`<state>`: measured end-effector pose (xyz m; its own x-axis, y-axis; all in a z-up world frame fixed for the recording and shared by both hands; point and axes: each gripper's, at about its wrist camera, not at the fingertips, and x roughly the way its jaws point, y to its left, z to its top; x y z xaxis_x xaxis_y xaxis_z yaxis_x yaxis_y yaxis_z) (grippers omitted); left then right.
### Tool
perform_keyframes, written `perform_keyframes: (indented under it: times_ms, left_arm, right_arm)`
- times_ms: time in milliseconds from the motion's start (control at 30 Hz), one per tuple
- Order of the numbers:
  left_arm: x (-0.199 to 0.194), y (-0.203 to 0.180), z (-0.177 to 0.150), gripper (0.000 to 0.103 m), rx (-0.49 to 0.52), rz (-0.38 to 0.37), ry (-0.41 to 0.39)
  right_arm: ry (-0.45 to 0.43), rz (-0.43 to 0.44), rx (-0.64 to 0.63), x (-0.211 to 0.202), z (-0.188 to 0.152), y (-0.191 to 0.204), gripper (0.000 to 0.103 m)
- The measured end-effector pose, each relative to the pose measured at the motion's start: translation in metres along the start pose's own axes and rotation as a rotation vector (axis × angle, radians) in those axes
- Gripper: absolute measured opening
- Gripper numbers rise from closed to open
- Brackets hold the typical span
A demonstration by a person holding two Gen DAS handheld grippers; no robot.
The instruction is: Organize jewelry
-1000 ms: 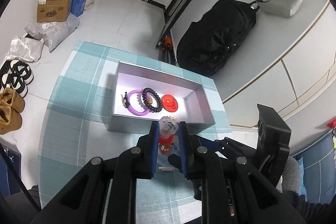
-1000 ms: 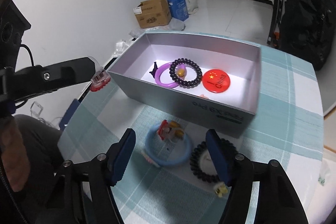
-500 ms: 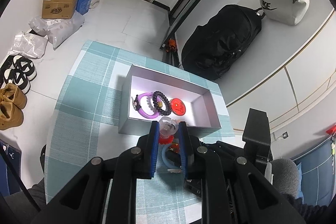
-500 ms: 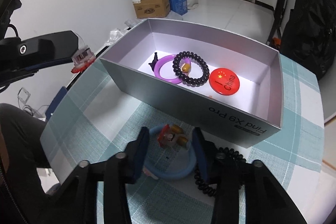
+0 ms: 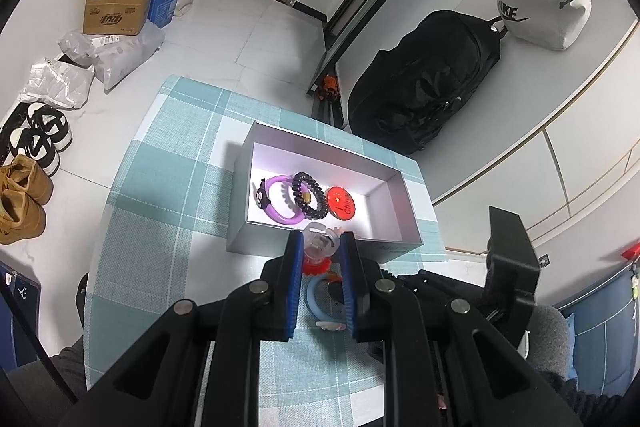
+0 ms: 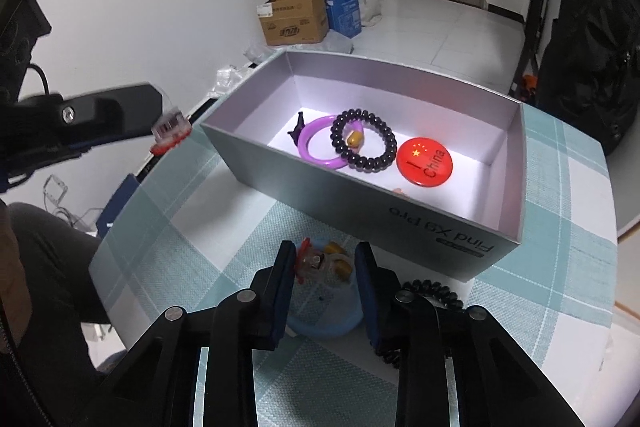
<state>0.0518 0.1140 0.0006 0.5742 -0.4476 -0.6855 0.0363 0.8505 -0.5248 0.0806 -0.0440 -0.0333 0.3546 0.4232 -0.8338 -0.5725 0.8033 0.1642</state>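
Change since earlier frames: right gripper point(image 6: 325, 258) has just been narrowing its jaws, and its blue pads now bracket the blue bracelet point(image 6: 326, 311); left gripper point(image 5: 320, 251) has risen a little, so more of the table shows beneath it.
Left gripper: closed tight on a small clear-and-red charm point(image 5: 317, 247), held in the air at the near wall of the box; in the right wrist view the same charm point(image 6: 170, 129) hangs at the tip of the black finger, left of the box and clear of the cloth.
Tablecloth point(image 5: 168, 195): teal and white check, covering the table under everything.
Box point(image 6: 400, 195): open grey carton with a white floor, lettered "Find X9 Pro" on its near wall, standing on the cloth.
Box contents, left to right: purple bangle point(image 6: 316, 143), dark beaded bracelet point(image 6: 363, 141) overlapping it and carrying an amber bead, red round badge point(image 6: 425, 159) lying flat, just apart from the beads.
Right gripper: pads pressed against the sides of the blue bracelet, which lies on the cloth just in front of the box; a red and amber charm cluster point(image 6: 322, 261) sits at the ring's far edge between the fingertips.
Black coiled bracelet point(image 6: 430, 291): on the cloth, just right of the blue one, partly hidden by the right finger.
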Motion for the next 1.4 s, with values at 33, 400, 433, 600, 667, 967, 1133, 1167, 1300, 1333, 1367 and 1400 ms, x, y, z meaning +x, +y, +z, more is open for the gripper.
perform_keyframes:
  times_ms: [33, 400, 433, 600, 667, 967, 1133, 1167, 1300, 1333, 1367, 1400]
  left_arm:
    - [0.0, 0.0, 0.001, 0.013, 0.002, 0.004, -0.004]
    - [-0.003, -0.001, 0.014, 0.013, -0.004, 0.01, -0.05]
    - [-0.002, -0.002, 0.015, 0.013, 0.0, 0.01, -0.046]
    - [0.003, -0.003, 0.026, 0.013, 0.01, 0.018, -0.051]
    - [0.006, -0.001, 0.032, 0.013, -0.004, 0.014, -0.048]
    - [0.027, -0.003, 0.049, 0.013, -0.02, 0.013, -0.011]
    - [0.043, 0.001, 0.058, 0.013, -0.03, 0.031, 0.03]
    - [0.045, 0.001, 0.059, 0.013, -0.025, 0.04, 0.033]
    - [0.054, 0.006, 0.061, 0.013, -0.036, 0.046, 0.063]
    - [0.058, 0.007, 0.061, 0.013, -0.044, 0.043, 0.075]
    - [0.06, 0.008, 0.061, 0.013, -0.051, 0.039, 0.083]
    - [0.063, 0.009, 0.061, 0.013, -0.056, 0.034, 0.092]
  right_arm:
    - [-0.002, 0.004, 0.006, -0.002, 0.0, -0.002, 0.029]
    - [-0.091, 0.092, 0.047, -0.032, 0.013, -0.006, 0.029]
    - [-0.1, 0.102, 0.05, -0.035, 0.014, -0.005, 0.029]
    - [-0.155, 0.14, 0.05, -0.05, 0.027, -0.006, 0.029]
    - [-0.171, 0.145, 0.051, -0.052, 0.032, -0.007, 0.029]
    - [-0.208, 0.141, 0.07, -0.046, 0.06, -0.013, 0.029]
    - [-0.169, 0.133, 0.099, -0.029, 0.07, -0.024, 0.029]
    - [-0.165, 0.132, 0.112, -0.027, 0.07, -0.027, 0.029]
    - [-0.16, 0.133, 0.152, -0.022, 0.074, -0.038, 0.029]
    - [-0.165, 0.131, 0.159, -0.021, 0.076, -0.041, 0.029]
    - [-0.169, 0.131, 0.166, -0.022, 0.077, -0.044, 0.029]
    - [-0.172, 0.131, 0.177, -0.022, 0.078, -0.047, 0.029]
